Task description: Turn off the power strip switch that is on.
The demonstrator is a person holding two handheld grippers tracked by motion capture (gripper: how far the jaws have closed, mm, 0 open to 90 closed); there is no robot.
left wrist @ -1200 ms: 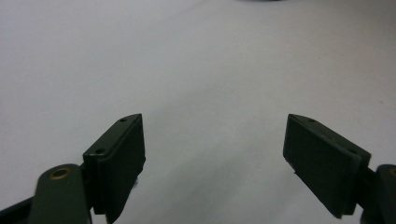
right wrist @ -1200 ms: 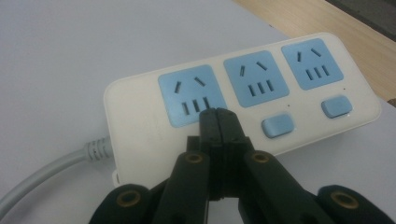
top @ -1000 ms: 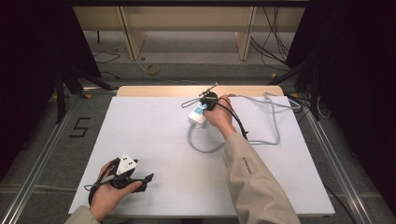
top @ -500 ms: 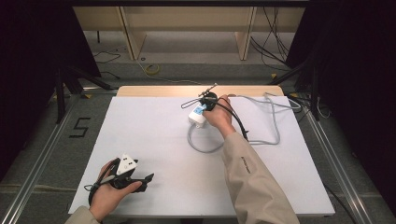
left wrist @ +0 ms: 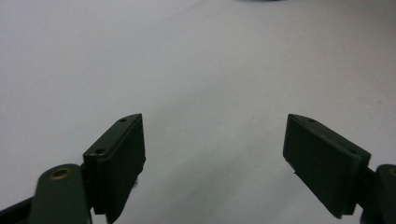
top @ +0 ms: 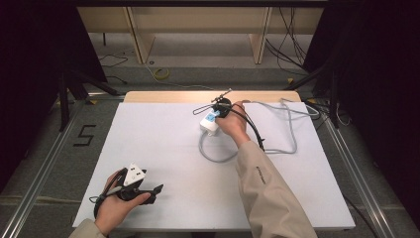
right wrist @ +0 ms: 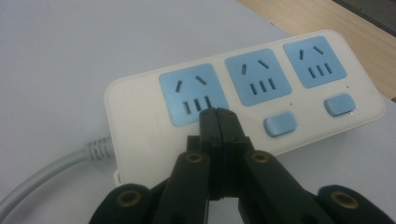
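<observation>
right gripper [right wrist: 218, 114]: jaws were shut tight, pads flat against each other, nothing between them. tips sat on the strip's top face at the lower edge of the first blue socket, over the spot where that socket's switch would be. whether they pressed or just touched, couldn't tell.
strip [right wrist: 243, 98]: white power strip, three blue sockets in a row, two blue switches [right wrist: 280, 125] visible below the second and third sockets. in the high view the strip [top: 210, 124] lay flat on the table toward 12 o'clock, slightly right of centre, just short of the wooden edge.
cord [right wrist: 51, 169]: grey, left the strip's end at 9 o'clock in the right gripper view. in the high view it looped [top: 218, 156] toward 6 o'clock from the strip, then ran out to 3 o'clock and back up to the far edge.
right hand [top: 232, 123]: held its gripper over the strip, forearm and beige sleeve [top: 270, 191] coming in from 6 o'clock.
left gripper [left wrist: 212, 154]: jaws stood wide apart, nothing between them, only bare table ahead. in the high view it [top: 132, 186] sat at 7 o'clock, near the close edge, well apart from the strip.
left hand [top: 116, 203]: wrapped around the gripper body, grey three-cornered plate [top: 133, 174] on top.
table [top: 163, 148]: white sheet over a wooden top, wood strip showing along the 12 o'clock edge.
</observation>
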